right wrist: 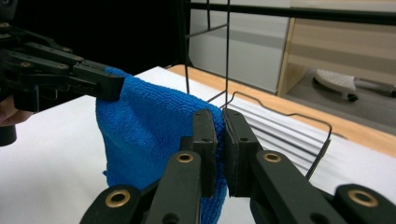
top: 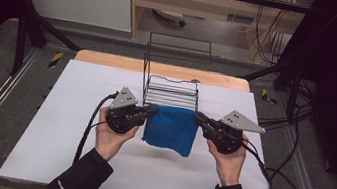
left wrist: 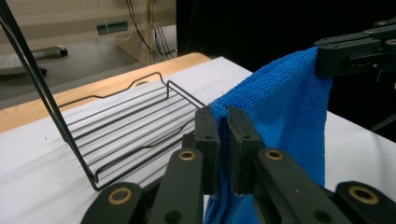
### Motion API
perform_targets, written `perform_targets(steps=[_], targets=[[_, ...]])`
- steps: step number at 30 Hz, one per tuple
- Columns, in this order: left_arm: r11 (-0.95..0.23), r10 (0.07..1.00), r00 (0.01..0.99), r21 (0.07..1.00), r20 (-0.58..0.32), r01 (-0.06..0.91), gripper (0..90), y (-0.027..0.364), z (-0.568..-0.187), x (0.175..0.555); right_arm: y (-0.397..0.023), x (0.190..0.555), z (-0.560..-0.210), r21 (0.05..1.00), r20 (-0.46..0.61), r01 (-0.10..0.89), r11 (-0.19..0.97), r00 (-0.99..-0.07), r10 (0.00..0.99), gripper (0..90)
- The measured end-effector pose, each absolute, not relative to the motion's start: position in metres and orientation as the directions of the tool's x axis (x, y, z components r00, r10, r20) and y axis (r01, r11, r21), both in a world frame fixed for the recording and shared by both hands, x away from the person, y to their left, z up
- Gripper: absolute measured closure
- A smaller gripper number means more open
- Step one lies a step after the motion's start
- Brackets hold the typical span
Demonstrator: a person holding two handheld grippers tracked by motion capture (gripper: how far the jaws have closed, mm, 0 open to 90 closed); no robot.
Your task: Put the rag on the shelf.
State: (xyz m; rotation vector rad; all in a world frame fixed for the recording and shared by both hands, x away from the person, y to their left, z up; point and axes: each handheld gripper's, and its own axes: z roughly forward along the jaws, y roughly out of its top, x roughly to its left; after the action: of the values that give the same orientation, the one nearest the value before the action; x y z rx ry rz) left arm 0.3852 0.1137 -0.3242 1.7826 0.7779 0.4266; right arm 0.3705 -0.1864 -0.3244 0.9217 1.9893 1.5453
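A blue cloth [top: 171, 129] hangs stretched above the white table, held by its two upper corners. My left gripper [top: 152, 112] is shut on the cloth's left corner, and the left gripper view shows the blue cloth [left wrist: 280, 112] pinched between its jaws, with my left gripper [left wrist: 223, 122] shut. My right gripper [top: 198, 116] is shut on the right corner; in the right gripper view the cloth [right wrist: 149, 126] drapes from my right gripper [right wrist: 219, 122] across to the other gripper [right wrist: 109, 86]. A black wire rack [top: 172, 92] stands just behind the cloth.
The wire rack [left wrist: 126, 121] has a flat ribbed base and a tall upright back frame [top: 179, 50]. The white table cover [top: 70, 161] lies over a wooden tabletop [top: 111, 59]. Cables trail off the table's right side [top: 289, 183].
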Motion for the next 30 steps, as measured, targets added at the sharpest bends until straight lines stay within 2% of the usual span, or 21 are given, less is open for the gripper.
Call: perform_targets(steps=[17, 30], targets=[[-0.156, 0.703, 0.71, 0.963, -0.047, 0.219, 83.9, 0.112, -0.291, 0.397, -0.183, 0.38, -0.288, 0.989, 0.002, 0.115, 0.093, -0.636, 0.772, 85.0], [-0.112, 0.709, 0.704, 0.977, -0.05, 0.181, 84.0, 0.11, -0.271, 0.406, -0.183, 0.387, -0.267, 0.996, -0.001, 0.072, 0.059, -0.623, 0.782, 85.2]])
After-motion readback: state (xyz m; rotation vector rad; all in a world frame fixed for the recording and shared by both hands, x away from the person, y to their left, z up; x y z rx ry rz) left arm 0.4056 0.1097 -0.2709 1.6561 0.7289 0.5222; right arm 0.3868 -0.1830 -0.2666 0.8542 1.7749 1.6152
